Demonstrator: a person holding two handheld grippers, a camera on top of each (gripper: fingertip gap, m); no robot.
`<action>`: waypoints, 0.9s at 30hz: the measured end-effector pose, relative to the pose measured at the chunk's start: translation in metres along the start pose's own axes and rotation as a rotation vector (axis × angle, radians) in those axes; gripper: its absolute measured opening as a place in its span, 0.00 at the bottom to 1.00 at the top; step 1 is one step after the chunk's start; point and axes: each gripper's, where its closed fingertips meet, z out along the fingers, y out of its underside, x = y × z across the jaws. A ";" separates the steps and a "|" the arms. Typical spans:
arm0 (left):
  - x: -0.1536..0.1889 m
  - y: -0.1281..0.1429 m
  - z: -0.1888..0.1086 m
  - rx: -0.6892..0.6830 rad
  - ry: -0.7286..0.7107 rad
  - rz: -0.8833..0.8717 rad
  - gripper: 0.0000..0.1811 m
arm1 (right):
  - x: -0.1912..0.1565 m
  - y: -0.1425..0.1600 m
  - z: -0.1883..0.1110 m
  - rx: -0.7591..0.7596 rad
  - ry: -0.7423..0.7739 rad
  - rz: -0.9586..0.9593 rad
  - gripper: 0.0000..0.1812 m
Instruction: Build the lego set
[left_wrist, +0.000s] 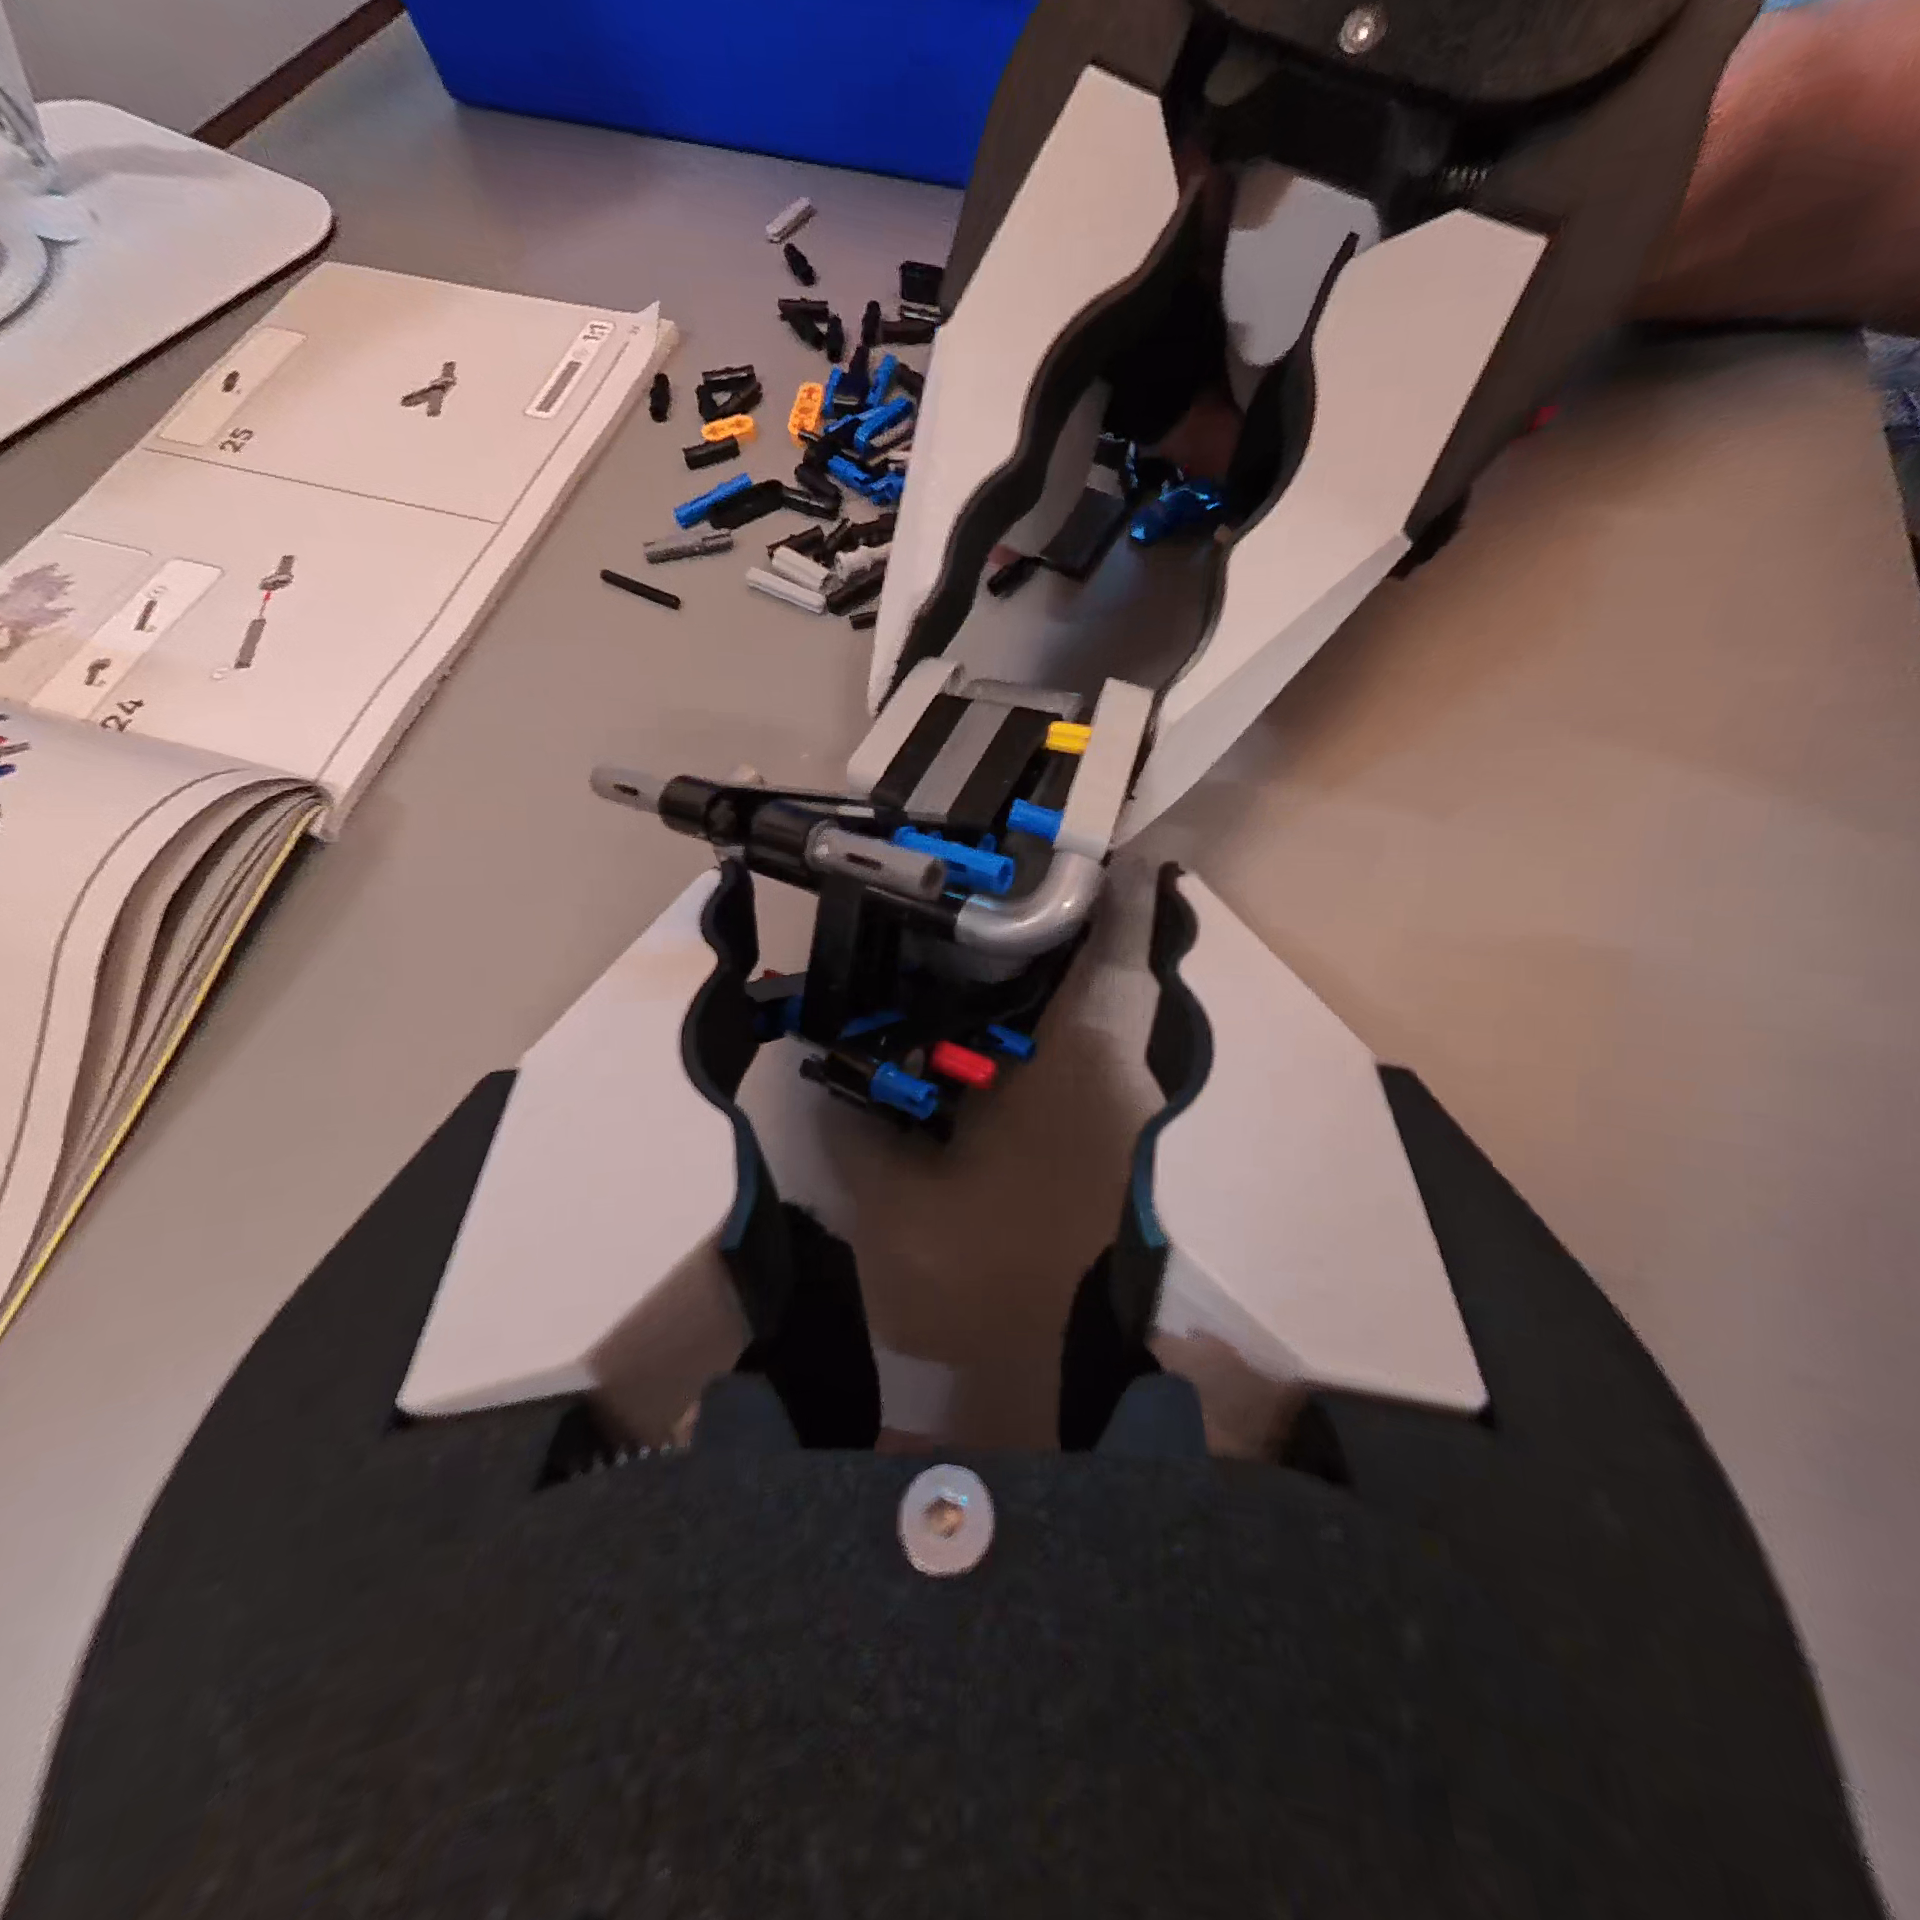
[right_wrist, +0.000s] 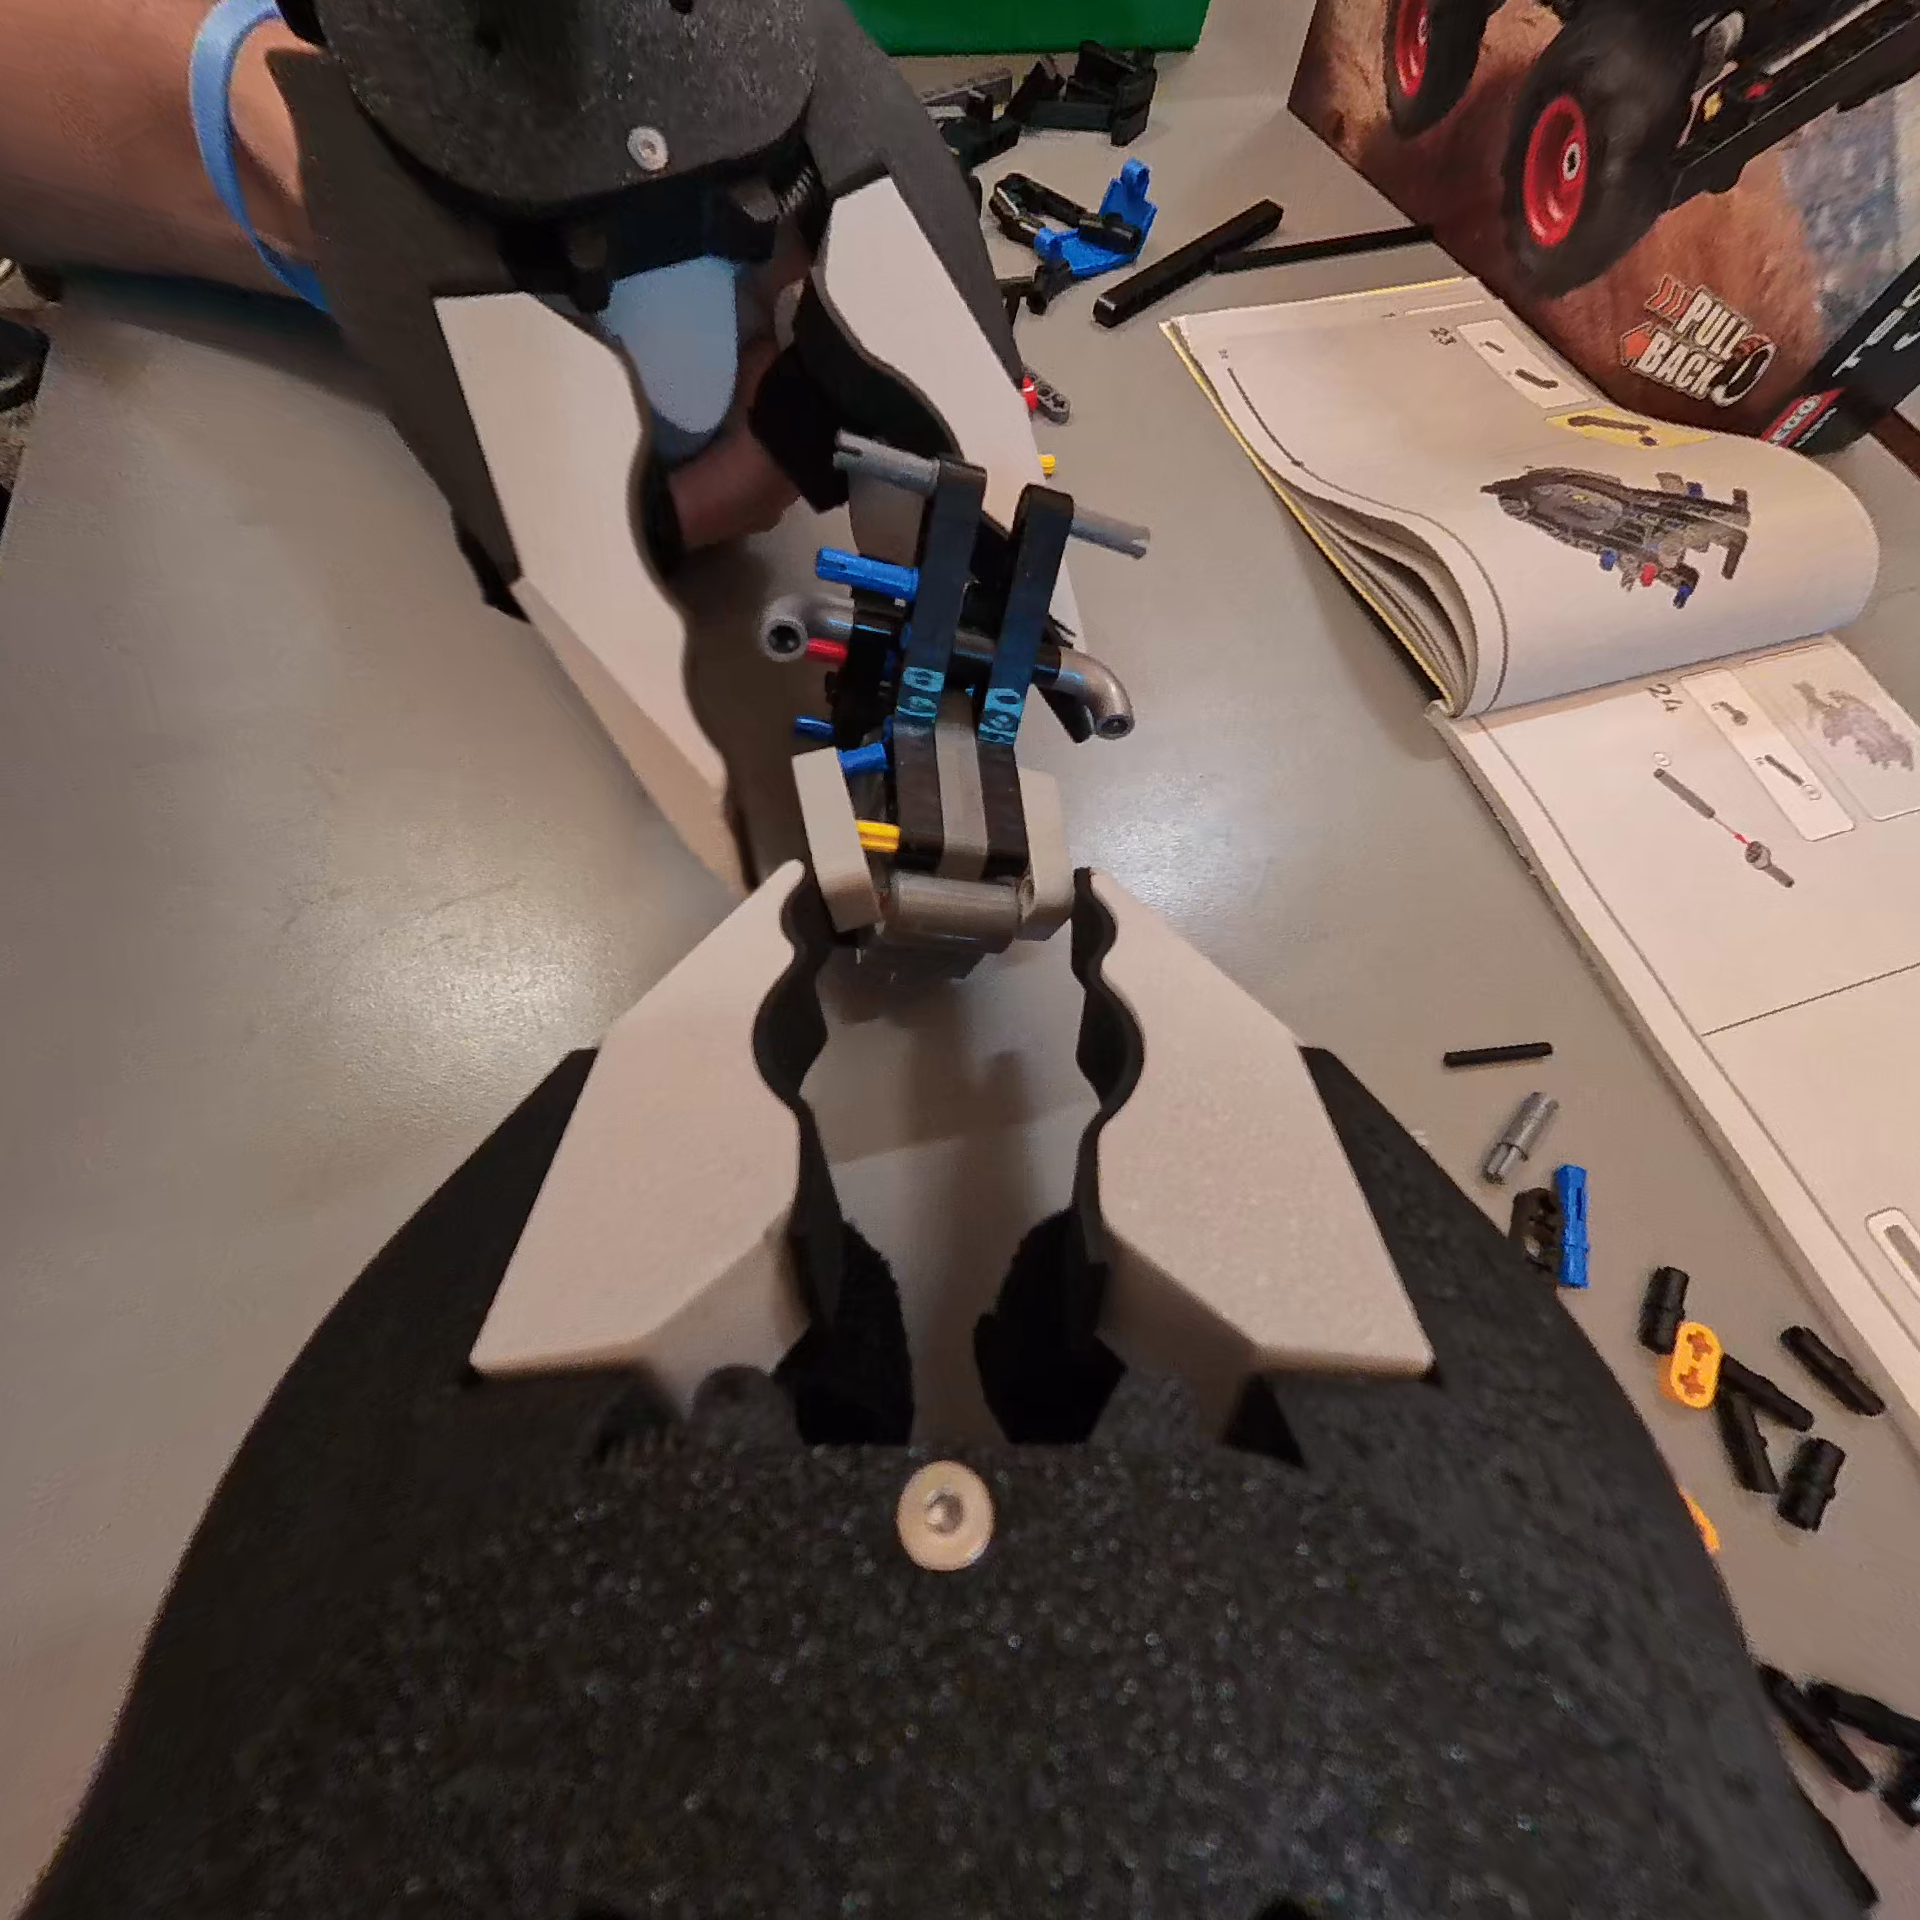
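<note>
The model, a half-built frame of black beams with blue, red and yellow pins and a bent grey pipe, sits between the two claws above the grey tabletop. In the right wrist view the right claw grips the model's grey end block, one fingertip on each side. In the left wrist view the same claw comes in from the top, closed on that block.

The left claw is wide, its fingers flanking the model's lower end. Its left tip is touching or just beside a black part of the model; the right tip stands apart from it. From the right wrist view the left claw lies behind the model, and whether it presses on it cannot be told.

An open booklet lies left of the model in the left wrist view, and on the right side in the right wrist view. Loose pieces, black, blue, orange and grey, are scattered beyond the booklet, near a blue bin. More loose parts lie near the right claw's side. The set's box stands behind the booklet, beside a green bin. A wrist with a blue band holds the left claw.
</note>
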 end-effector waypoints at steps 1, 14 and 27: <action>0.002 0.000 0.000 -0.004 0.007 0.002 0.43 | 0.000 0.000 0.000 -0.001 0.002 -0.002 0.25; 0.006 -0.005 -0.003 0.032 0.074 -0.041 0.38 | -0.002 0.003 -0.003 -0.004 0.008 -0.071 0.25; 0.001 -0.005 -0.003 0.036 0.039 -0.049 0.33 | -0.013 0.002 -0.003 0.006 -0.055 -0.061 0.37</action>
